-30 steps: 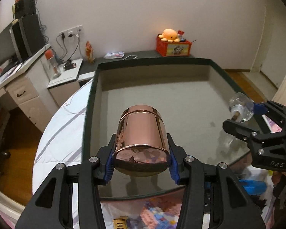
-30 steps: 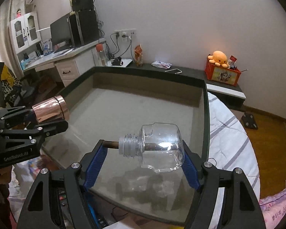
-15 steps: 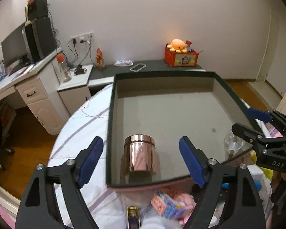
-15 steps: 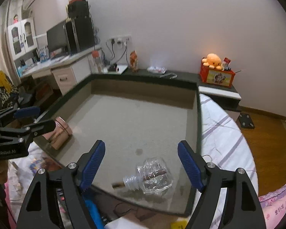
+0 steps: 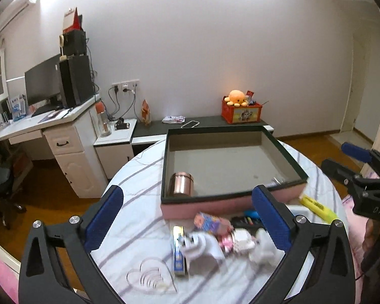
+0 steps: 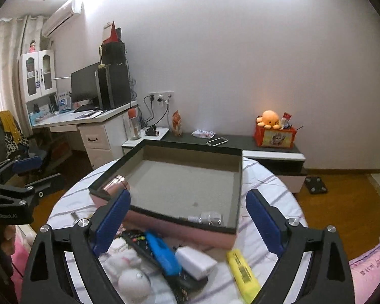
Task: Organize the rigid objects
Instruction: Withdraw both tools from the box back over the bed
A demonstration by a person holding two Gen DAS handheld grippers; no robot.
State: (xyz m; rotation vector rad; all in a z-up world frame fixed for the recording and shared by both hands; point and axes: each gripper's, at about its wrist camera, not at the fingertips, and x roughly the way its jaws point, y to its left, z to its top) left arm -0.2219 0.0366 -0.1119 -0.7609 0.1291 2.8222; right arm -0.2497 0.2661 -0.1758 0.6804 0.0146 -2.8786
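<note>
Now both tools are spread wide and hold nothing. The left gripper [image 5: 187, 217] and the right gripper [image 6: 187, 220] hang above the loose pile at the bed's near edge. The copper tin [image 5: 181, 183] stands upright in the near left corner of the box [image 5: 230, 198], and the clear bottle [image 6: 207, 218] lies at its near right corner. The yellow highlighter [image 6: 243, 272] lies with its long axis pointing away, closest to the right gripper, so I judge that side should take it.
</note>
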